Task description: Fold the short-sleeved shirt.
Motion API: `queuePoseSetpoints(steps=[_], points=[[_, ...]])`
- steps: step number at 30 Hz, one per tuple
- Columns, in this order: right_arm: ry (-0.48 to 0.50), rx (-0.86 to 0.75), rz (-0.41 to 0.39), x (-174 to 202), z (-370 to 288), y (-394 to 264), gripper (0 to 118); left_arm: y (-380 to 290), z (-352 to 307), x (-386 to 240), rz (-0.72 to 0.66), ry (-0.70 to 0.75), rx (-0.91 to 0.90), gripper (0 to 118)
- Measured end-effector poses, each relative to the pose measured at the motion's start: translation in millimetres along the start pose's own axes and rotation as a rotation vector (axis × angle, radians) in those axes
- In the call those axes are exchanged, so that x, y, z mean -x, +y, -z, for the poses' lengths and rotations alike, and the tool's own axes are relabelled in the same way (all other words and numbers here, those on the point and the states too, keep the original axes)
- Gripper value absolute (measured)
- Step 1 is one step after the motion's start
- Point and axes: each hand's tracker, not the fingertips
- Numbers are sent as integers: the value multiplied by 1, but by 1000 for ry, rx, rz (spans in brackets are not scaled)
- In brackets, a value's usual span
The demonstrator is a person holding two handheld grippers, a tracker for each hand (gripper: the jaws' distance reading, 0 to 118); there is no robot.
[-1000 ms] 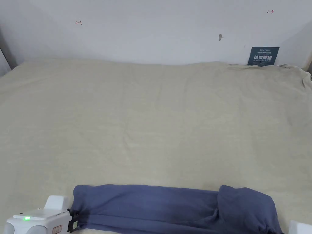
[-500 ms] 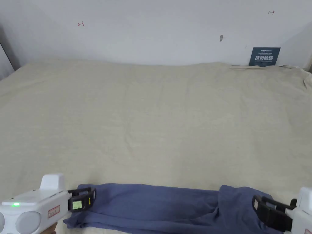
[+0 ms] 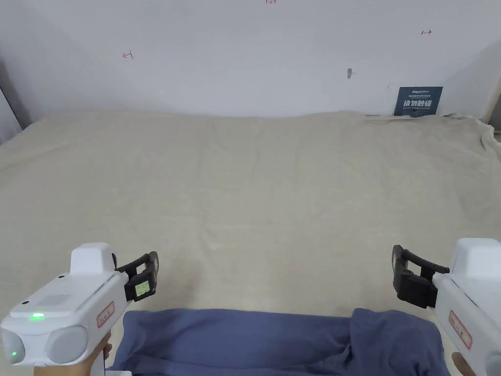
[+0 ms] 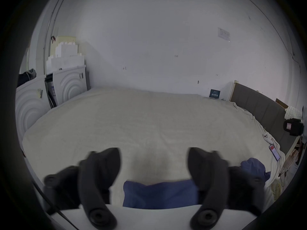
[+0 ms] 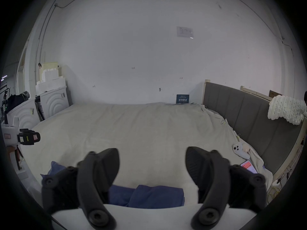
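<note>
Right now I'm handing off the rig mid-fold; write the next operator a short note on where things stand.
Left tool: open, empty, raised above the left end of the dark blue short-sleeved shirt.
Right tool: open, empty, above the shirt's right end.
The shirt lies in a long narrow band along the near edge of the beige bed sheet, with its right end doubled over.
Done: the lengthwise fold, judging by the band shape.
Left: probably fold the band end to end into a compact stack.

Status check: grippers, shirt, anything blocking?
Left gripper open, right gripper open, both above bed. Shirt in long folded strip, unheld. Nothing blocking.
</note>
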Motion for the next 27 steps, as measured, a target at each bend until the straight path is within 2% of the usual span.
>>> queuePoseSetpoints(steps=[3,4,5,8,14,27], points=[[-7,-14,15,5,1,-2,24,-7,2,-10,30,23,-13,29],[-8,-18,21,2,4,-3,3,-9,1,-12,37,15,-22,9],[-9,-24,26,3,4,-4,2,-10,1,-12,38,2,-27,0],[-9,-31,26,2,6,-5,1,-13,1,-12,2,-67,-10,0],[-3,-27,39,0,7,-4,1,-14,6,-10,22,-64,29,0],[-8,-13,23,-5,9,0,1,-19,47,70,-120,-234,383,0]])
